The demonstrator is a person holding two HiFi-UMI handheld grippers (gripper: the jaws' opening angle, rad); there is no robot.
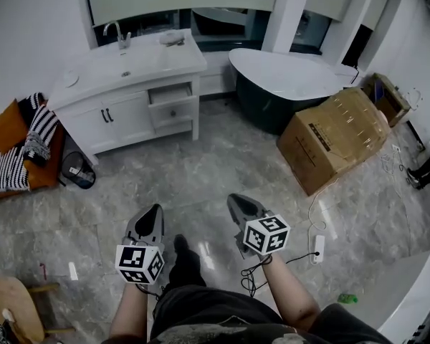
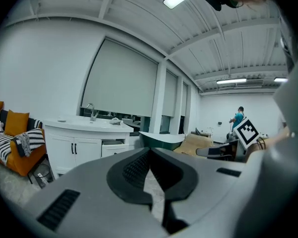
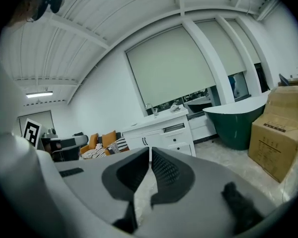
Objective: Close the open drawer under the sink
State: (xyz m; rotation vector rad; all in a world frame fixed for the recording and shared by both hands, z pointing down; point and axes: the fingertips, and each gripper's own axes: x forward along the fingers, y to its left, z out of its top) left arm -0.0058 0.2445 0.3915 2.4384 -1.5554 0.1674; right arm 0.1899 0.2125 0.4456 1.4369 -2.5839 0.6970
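Marble floor (image 1: 222, 167), white vanity (image 1: 122, 117), open drawer (image 1: 173, 110)

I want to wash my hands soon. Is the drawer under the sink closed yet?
Not yet. Nothing looks done: the drawer sticks out of the cabinet. The left gripper and right gripper are shut, empty, and far across the floor. Left: walk over and push it in.
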